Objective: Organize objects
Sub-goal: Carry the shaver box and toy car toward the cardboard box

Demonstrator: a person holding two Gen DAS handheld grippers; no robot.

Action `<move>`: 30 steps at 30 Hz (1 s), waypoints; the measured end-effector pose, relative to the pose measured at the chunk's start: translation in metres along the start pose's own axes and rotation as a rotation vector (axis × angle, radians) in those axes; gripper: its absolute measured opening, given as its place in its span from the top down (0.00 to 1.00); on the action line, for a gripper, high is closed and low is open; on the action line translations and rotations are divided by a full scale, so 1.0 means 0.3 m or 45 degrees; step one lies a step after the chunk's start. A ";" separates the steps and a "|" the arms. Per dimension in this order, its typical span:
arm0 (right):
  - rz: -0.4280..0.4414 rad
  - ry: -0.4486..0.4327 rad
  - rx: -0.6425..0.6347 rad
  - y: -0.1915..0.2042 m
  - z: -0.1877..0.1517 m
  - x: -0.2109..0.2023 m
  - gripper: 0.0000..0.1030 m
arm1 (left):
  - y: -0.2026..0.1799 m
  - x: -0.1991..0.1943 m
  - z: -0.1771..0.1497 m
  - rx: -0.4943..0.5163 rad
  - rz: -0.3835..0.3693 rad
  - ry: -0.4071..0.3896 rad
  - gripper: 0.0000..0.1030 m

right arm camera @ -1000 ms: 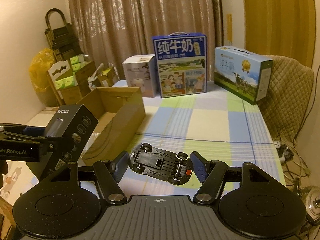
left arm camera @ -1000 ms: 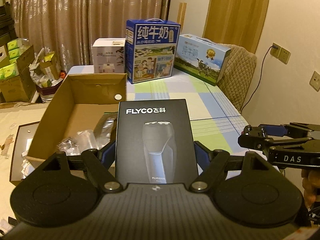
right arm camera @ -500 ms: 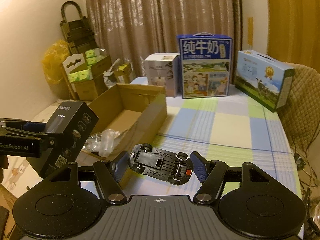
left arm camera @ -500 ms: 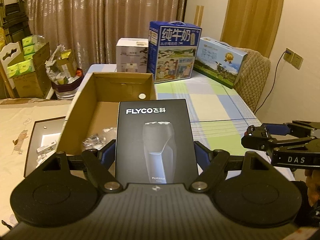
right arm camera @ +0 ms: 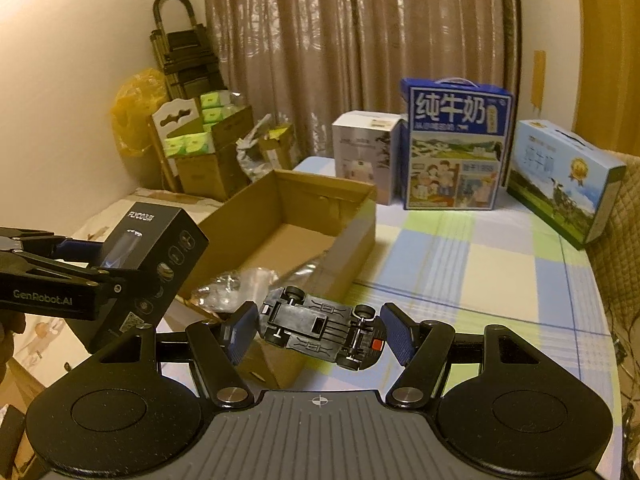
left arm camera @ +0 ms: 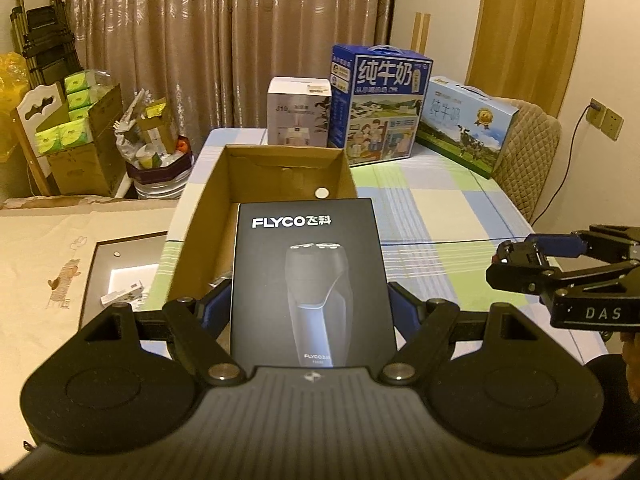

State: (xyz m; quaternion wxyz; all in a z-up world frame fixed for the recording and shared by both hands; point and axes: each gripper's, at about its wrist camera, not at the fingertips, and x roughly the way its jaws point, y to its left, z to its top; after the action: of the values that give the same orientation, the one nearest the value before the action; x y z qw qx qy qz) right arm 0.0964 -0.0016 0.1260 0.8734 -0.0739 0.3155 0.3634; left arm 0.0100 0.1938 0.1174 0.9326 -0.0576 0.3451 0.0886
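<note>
The left claw (left arm camera: 312,304) grips a black FLYCO shaver box (left arm camera: 310,280) by its two long sides, holding it upright in the air above the near end of an open cardboard box (left arm camera: 280,168). The right claw (right arm camera: 318,326) clamps a black toy car (right arm camera: 320,326) end to end, underside toward the camera, above the tabletop's (right arm camera: 480,264) near edge and just right of the cardboard box's near corner. Crumpled clear plastic bags (right arm camera: 240,280) lie in the cardboard box's near end. Along the tabletop's far edge stand a white carton (left arm camera: 298,110), a tall blue milk carton (left arm camera: 380,108) and, toward the far right corner, a lower blue milk carton (left arm camera: 466,128).
</note>
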 end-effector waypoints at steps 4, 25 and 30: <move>0.015 -0.004 -0.012 0.023 0.020 0.021 0.38 | 0.038 -0.002 0.015 0.005 0.025 0.001 0.26; 0.053 0.035 -0.034 0.071 0.066 0.168 0.38 | 0.127 0.102 0.106 0.081 0.065 0.043 0.26; 0.062 0.044 -0.031 0.076 0.073 0.204 0.38 | 0.143 0.135 0.120 0.088 0.064 0.054 0.26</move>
State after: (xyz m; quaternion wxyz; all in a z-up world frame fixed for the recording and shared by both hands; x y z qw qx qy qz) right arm 0.1247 0.0588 0.1086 0.8578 -0.0831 0.3277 0.3872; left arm 0.0543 0.2470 0.1162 0.9240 -0.0187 0.3690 0.0989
